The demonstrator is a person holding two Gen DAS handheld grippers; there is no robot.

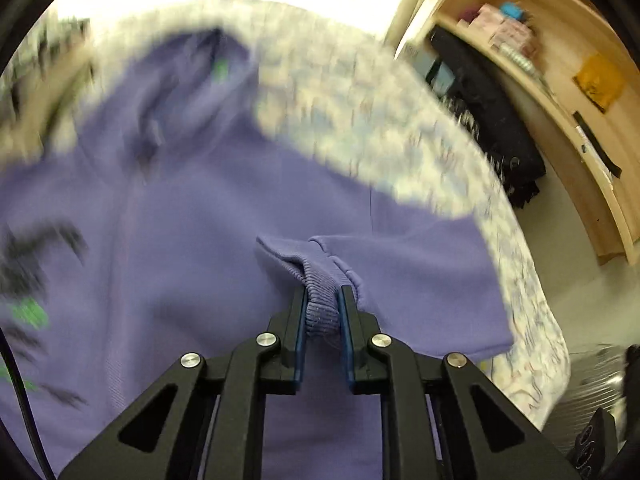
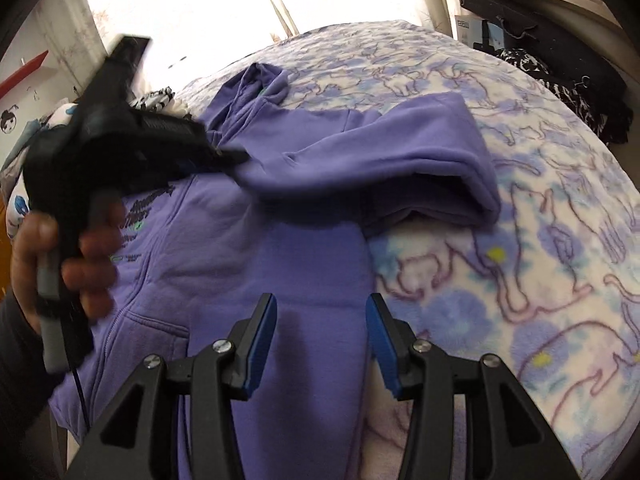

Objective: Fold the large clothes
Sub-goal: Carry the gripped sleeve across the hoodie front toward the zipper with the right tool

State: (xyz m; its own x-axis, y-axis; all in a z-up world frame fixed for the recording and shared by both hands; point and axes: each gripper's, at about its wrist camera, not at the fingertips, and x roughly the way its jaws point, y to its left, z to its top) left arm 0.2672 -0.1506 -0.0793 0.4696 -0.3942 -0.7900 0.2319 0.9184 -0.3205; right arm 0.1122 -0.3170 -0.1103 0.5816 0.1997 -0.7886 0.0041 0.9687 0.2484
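My left gripper: black linkage, silver screws, blue pads. Right gripper same. Hand on grey grip, dark sleeve, I think; thin black cable.

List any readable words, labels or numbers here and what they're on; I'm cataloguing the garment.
Dark and green print on the purple hoodie chest: too blurred to read.
Box on the shelf: lettering too small to read.
Nothing else legible.

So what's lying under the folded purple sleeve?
The sleeve lies across the purple hoodie body, its cuff pinched in the left tool. Its far end rests on the cat-print blanket. Whatever else it covers is hidden.
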